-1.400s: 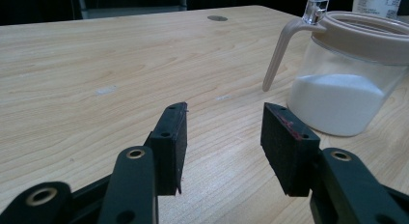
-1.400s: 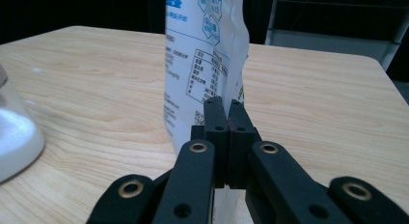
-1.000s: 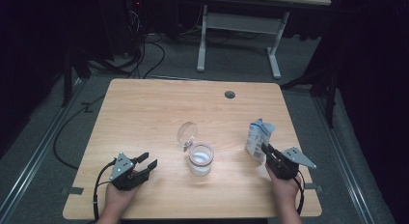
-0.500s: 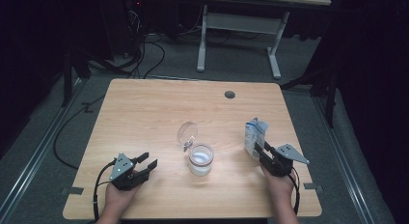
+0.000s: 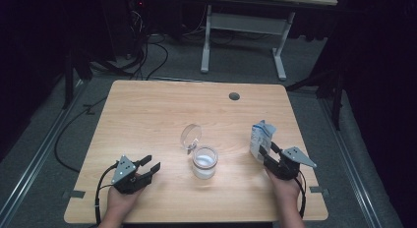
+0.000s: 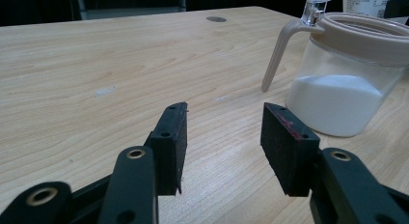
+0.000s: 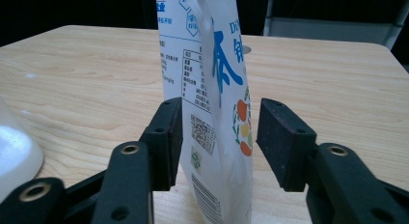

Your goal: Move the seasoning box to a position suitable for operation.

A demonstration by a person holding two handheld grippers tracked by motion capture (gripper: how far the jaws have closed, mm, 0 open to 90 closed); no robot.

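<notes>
Right gripper [image 7: 219, 137] fingers just opening off the upright pouch [image 7: 212, 89], soft and tippy, grip mid-body; left gripper [image 6: 224, 137] fingers wide, empty

- On the white pouch [image 7: 212, 89] we can read the letters "WC" in orange, at 12 o'clock, at its very top.
- Big blue signs run down its side at 3 o'clock. We cannot read them.
- The small table of print and the square code are too tiny to read.
</notes>
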